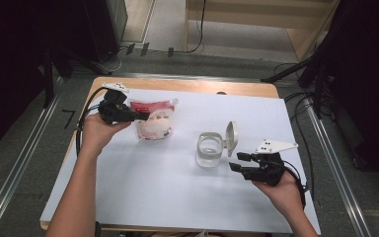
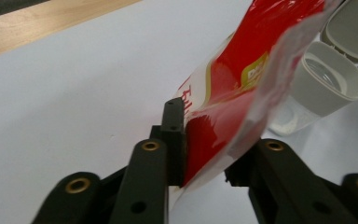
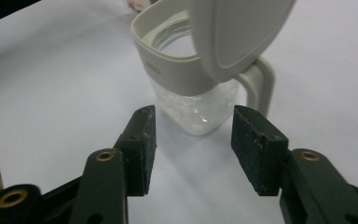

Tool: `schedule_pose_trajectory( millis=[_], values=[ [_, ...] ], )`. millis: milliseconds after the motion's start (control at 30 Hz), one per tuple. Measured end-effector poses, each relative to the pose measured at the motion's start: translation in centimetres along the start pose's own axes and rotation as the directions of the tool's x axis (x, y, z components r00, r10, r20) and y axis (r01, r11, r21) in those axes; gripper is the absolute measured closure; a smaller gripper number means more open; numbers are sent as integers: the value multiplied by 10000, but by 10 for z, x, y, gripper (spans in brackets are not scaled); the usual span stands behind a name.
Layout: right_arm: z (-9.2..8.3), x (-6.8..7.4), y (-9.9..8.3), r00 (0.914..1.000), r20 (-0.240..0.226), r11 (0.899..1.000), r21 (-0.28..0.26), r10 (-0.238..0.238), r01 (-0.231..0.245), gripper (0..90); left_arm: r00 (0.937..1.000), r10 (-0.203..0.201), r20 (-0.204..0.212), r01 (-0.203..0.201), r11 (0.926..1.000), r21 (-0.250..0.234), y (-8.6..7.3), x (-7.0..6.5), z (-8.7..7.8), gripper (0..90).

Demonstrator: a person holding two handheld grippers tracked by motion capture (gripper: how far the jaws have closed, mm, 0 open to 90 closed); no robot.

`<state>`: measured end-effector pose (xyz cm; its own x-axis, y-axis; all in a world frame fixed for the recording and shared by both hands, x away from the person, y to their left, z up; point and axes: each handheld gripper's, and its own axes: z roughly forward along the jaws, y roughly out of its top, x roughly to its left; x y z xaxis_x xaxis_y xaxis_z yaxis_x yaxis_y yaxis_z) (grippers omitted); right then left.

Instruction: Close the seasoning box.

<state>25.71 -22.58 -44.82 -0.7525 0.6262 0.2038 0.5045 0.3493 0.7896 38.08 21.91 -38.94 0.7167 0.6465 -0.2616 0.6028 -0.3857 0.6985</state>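
pouch (image 2: pixel 242 93) pinched btwn left gripper (image 2: pixel 205 149) jaws, edge in.

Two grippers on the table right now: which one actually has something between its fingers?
The left gripper: its fingers clamp the edge of the red-and-white pouch. The right gripper is open, aimed at the clear jar with the flipped-up lid, not touching it.

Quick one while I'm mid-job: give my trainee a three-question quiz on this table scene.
1. True or false: the clear jar has its hinged lid open.
2. What does the left gripper grip?
3. The right gripper fingers are: A) shut on the jar, B) open, short of the jar.

Key: 1 true. 2 the red and white pouch, pinched at its edge. 3 B.
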Motion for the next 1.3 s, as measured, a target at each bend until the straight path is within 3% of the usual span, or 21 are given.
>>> schedule_pose_trajectory(
  millis=[167,300,433,500,567,600,667,767,933,1100,1300],
  values=[
    [4,11,3,9992,-137,9993,97,-367,369,534,9997,-7,-257,12,9998,189,1,-3,1,865],
    [8,20,5,9977,-412,9985,137,-531,537,540,9964,-841,105,839,9963,196,0,2,0,889],
    [14,28,8,9962,-614,9977,250,-612,628,545,9919,-1242,273,1239,9922,134,3,1,-1,900],
    [17,31,10,9957,-638,9974,213,-667,682,545,9767,-1726,1274,1752,9845,-96,4,5,-3,900],
    [19,35,12,9956,-534,9966,220,-776,788,551,9659,-1996,1647,2049,9786,-159,4,5,-7,900],
    [22,37,14,9953,-593,9967,192,-770,783,552,9626,-2005,1824,2071,9782,-178,5,4,-9,900],
    [24,40,16,9943,-600,9958,194,-881,894,557,9617,-1935,1940,2019,9791,-242,8,0,-13,900],
    [29,46,18,9930,-700,9951,229,-948,967,557,9697,-1611,1837,1692,9852,-292,14,-10,-18,900],
    [36,53,20,9925,-756,9947,270,-965,987,557,9852,-1161,1262,1185,9929,-118,23,-25,-23,900],
    [47,61,25,9920,-786,9945,268,-993,1017,554,9875,-1157,1075,1162,9932,11,25,-31,-27,900],
    [65,71,30,9882,-1073,9940,-118,-1097,1090,581,9918,-827,979,823,9966,77,29,-44,-34,900]
  ],
)
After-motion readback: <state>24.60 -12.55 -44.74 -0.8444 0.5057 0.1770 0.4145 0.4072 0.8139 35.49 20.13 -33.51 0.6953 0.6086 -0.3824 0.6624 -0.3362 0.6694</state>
